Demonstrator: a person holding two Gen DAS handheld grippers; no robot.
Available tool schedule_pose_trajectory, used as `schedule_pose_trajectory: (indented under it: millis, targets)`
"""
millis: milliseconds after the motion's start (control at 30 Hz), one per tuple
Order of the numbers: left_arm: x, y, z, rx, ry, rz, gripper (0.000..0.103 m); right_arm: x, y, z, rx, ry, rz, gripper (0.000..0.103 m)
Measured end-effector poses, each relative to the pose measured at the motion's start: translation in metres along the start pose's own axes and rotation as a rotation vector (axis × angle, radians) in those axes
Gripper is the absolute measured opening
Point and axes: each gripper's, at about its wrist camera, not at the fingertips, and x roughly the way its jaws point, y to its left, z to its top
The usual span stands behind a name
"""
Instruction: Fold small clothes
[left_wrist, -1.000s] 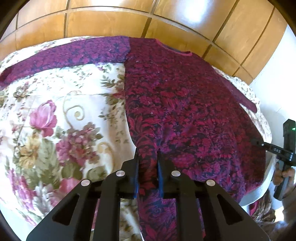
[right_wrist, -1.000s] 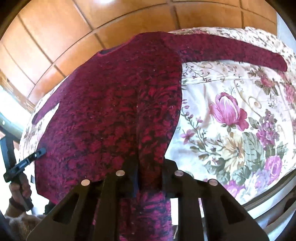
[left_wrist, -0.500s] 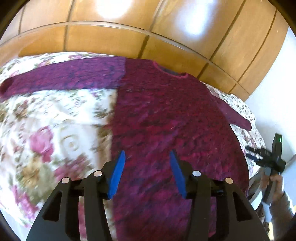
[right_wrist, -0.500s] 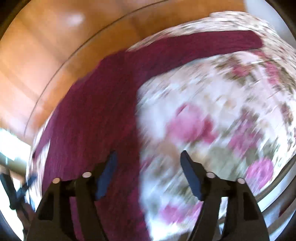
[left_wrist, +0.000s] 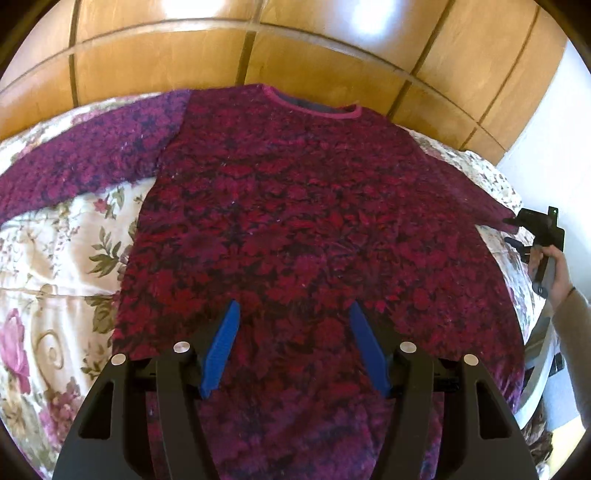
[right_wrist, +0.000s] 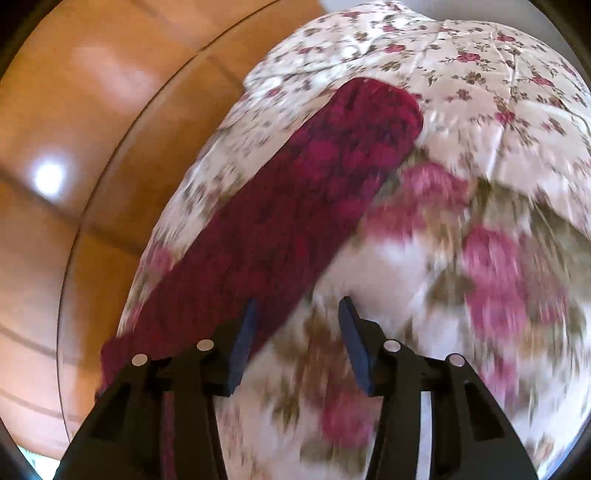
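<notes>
Left wrist view: the top (left_wrist: 314, 229), a dark red and purple floral knit, lies spread flat on a flowery bedspread (left_wrist: 55, 266), neckline toward the wooden wall (left_wrist: 258, 48) at the back. One sleeve runs out to the left across the bedspread, the other slopes off to the right edge of the bed. The left gripper (left_wrist: 293, 314) hovers over the lower middle of the top with its blue fingers (left_wrist: 221, 343) well apart and spreading wider; nothing is pinched between them, the fabric just lies underneath. Over at the right edge you can see the right gripper (left_wrist: 517, 232) as a small black shape near the right sleeve's cuff, with the person's hand (left_wrist: 554, 269) wrapped round its handle and a grey cuff behind it. Can't tell from here whether it touches the cuff.

Right wrist view: pretty blurry. The sleeve (right_wrist: 295, 206) lies diagonally across the bedspread (right_wrist: 461, 92), from bottom left up to its cuff near the top middle, wooden wall (right_wrist: 74, 147) off to the left. The right gripper (right_wrist: 297, 306) has a moderate gap between its fingers (right_wrist: 243, 343) and they're coming together, holding nothing. The left finger sits over the sleeve's lower edge, the right one over bare bedspread.
</notes>
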Motion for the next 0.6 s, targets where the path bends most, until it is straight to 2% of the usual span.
schedule_pose_trajectory:
  millis: [133,233,300,467,600]
  targets:
    - [0.007,0.001,0.002,-0.012,0.002,-0.005,0.066,0.015,0.000,0.014,0.011,-0.023,-0.046,0.038]
    - [0.011,-0.002,0.004,-0.014,0.003,-0.003,0.066,0.016,0.018,0.019,-0.055,-0.029,-0.108,0.016]
    - [0.011,-0.001,0.007,-0.021,0.001,-0.011,0.066,0.004,0.043,0.017,-0.147,-0.070,-0.118,0.012]
    - [0.009,0.008,0.010,-0.069,0.002,-0.065,0.066,-0.025,0.110,-0.006,-0.385,-0.133,-0.032,0.010]
    - [0.003,0.019,0.011,-0.128,-0.004,-0.115,0.064,-0.039,0.170,-0.042,-0.534,-0.126,0.086,0.010]
